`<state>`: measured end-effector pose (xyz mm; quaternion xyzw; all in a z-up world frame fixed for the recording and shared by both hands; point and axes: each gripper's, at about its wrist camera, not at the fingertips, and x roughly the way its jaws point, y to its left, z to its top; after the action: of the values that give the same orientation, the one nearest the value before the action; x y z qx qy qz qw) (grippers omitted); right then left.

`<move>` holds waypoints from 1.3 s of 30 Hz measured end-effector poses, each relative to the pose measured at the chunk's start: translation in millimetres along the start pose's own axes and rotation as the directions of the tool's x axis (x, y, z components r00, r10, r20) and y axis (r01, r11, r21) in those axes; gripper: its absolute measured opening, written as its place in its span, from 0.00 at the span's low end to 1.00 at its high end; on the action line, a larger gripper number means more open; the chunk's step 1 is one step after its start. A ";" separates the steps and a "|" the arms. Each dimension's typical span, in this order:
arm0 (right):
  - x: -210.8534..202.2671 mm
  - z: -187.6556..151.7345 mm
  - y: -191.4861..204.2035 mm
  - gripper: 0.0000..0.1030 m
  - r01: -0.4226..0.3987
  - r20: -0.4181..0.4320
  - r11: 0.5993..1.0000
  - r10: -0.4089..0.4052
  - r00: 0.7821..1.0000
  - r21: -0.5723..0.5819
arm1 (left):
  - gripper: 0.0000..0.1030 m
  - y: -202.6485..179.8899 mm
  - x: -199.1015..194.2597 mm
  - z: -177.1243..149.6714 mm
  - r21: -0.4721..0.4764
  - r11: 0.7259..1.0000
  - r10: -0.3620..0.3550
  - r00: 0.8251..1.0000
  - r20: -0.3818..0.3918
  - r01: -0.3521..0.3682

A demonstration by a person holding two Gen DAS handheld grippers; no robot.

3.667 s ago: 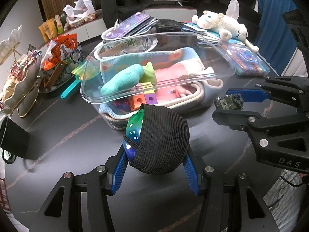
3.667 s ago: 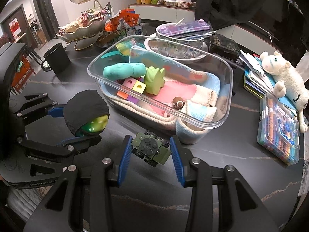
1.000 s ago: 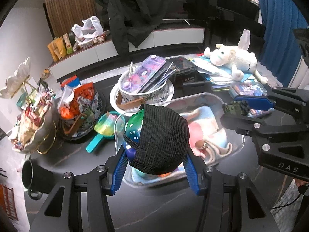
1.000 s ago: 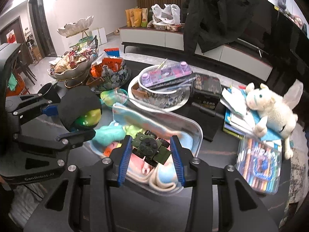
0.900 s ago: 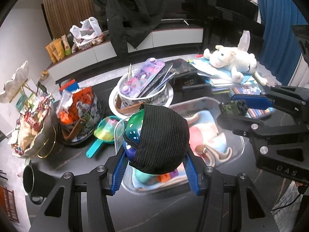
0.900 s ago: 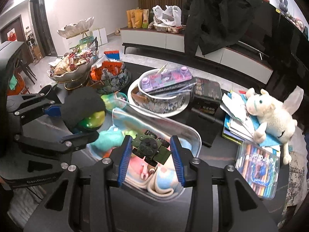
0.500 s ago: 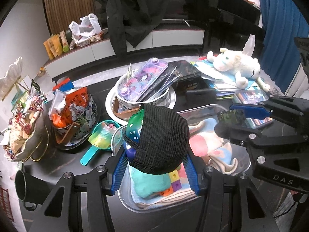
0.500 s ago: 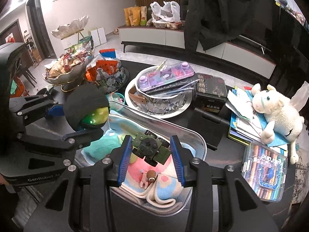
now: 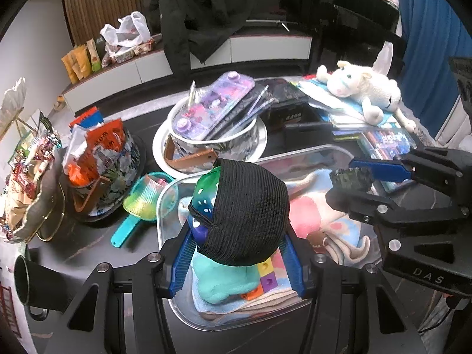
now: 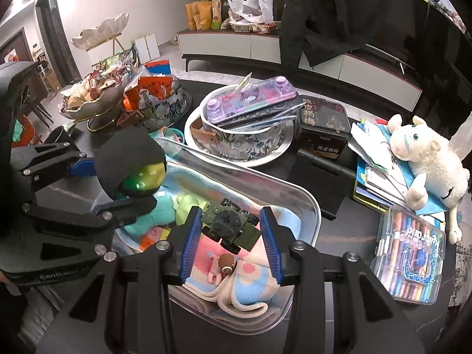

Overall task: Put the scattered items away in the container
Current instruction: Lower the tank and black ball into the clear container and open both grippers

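Both my tongs are loaded and both hang above the clear bin (image 10: 309, 206) — that is what the drop turns on. My left tongs (image 9: 239, 247) are closed on a ball (image 9: 206, 197) half wrapped in a black knit cover (image 9: 250, 212); straight below it lie the teal toy (image 9: 224, 280) and coloured blocks at the bin's near-left end. My right tongs (image 10: 230, 236) are pinched on the green brick truck (image 10: 231, 224), its long axis running across from one blue pad to the other, over the pink-and-blue blanket (image 10: 250, 274) near the bin's middle. Neither thing touches the bin's contents as far as I can tell. I judge both can go straight down — the right has the softer landing; the ball may roll off the teal toy.
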<state>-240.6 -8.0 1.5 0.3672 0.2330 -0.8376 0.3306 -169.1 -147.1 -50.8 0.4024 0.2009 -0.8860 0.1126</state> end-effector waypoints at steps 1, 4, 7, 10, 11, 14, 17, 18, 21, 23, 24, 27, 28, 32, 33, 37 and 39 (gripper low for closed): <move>1.6 -0.5 0.3 0.36 -0.001 -0.004 1.000 0.001 1.000 -0.002 | 0.50 -0.9 2.6 -1.1 0.002 1.000 -0.003 1.000 -0.008 0.003; 4.9 -1.1 2.1 0.36 -0.004 -0.011 1.000 0.003 1.000 -0.008 | 0.50 -1.5 7.8 -3.9 0.003 1.000 -0.003 1.000 -0.021 0.004; 7.8 -3.0 3.7 0.36 -0.007 -0.020 1.000 0.007 1.000 -0.014 | 0.50 -1.1 9.4 -5.2 0.000 1.000 -0.002 1.000 -0.024 0.002; 9.2 -4.8 5.4 0.36 -0.010 -0.027 1.000 0.010 1.000 -0.020 | 0.50 -0.7 9.6 -6.8 0.000 1.000 0.002 1.000 -0.025 -0.002; 9.3 -5.3 5.7 0.36 -0.012 -0.028 1.000 0.011 1.000 -0.022 | 0.50 -0.7 9.6 -7.3 0.000 1.000 0.002 1.000 -0.026 -0.002; 9.3 -5.9 6.8 0.36 -0.012 -0.030 1.000 0.012 0.999 -0.026 | 0.50 -1.1 9.5 -8.3 0.002 1.000 0.002 1.000 -0.026 -0.002; 10.0 -6.4 7.2 0.36 -0.012 -0.034 0.999 0.011 0.999 -0.030 | 0.50 -1.5 9.3 -9.4 0.003 1.000 0.004 1.000 -0.027 -0.004; 10.1 -6.6 7.3 0.36 -0.012 -0.034 0.999 0.011 0.999 -0.029 | 0.50 -1.4 9.0 -9.7 0.003 1.000 0.005 1.000 -0.027 -0.005; 10.3 -6.4 7.6 0.36 -0.001 -0.034 0.999 0.000 0.999 -0.034 | 0.50 -1.0 9.4 -9.3 0.005 1.000 0.012 0.999 -0.030 -0.012; 9.7 -6.3 7.5 0.36 0.008 -0.030 0.999 -0.009 0.999 -0.039 | 0.51 -1.0 10.1 -9.3 0.005 1.000 0.014 0.999 -0.035 -0.014; 9.2 -6.1 7.5 0.36 0.009 -0.028 0.999 -0.011 1.000 -0.039 | 0.51 -0.9 10.1 -9.2 0.005 1.000 0.016 0.999 -0.036 -0.016; 7.9 -5.6 8.4 0.36 0.020 -0.023 0.999 -0.021 1.000 -0.043 | 0.52 -1.3 10.1 -9.4 0.008 1.000 0.030 0.999 -0.039 -0.029; 8.0 -5.4 8.4 0.36 0.023 -0.024 0.999 -0.024 0.999 -0.042 | 0.52 -1.0 10.1 -9.5 0.005 1.000 0.029 0.999 -0.041 -0.029; 10.4 -5.5 8.7 0.37 0.043 -0.038 0.998 -0.045 0.998 -0.048 | 0.61 -0.5 11.6 -9.7 0.006 1.000 0.025 0.998 -0.059 -0.025; 11.1 -5.7 9.5 0.40 0.059 -0.040 0.997 -0.061 0.997 -0.056 | 0.62 -0.2 11.1 -9.9 0.007 0.999 0.032 0.998 -0.058 -0.032; 11.8 -5.7 9.0 0.52 0.119 -0.037 0.990 -0.122 0.992 -0.073 | 0.66 0.7 11.1 -9.5 0.018 0.998 0.066 0.996 -0.065 -0.065; 10.7 -5.3 6.3 0.53 0.123 -0.034 0.990 -0.125 0.992 -0.067 | 0.77 1.7 9.6 -9.5 0.016 0.997 0.072 0.996 -0.061 -0.071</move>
<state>-239.1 -13.0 -10.9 0.3569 0.2887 -0.8414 0.2851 -168.5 -144.7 -64.2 0.4370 0.1835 -0.8701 0.1353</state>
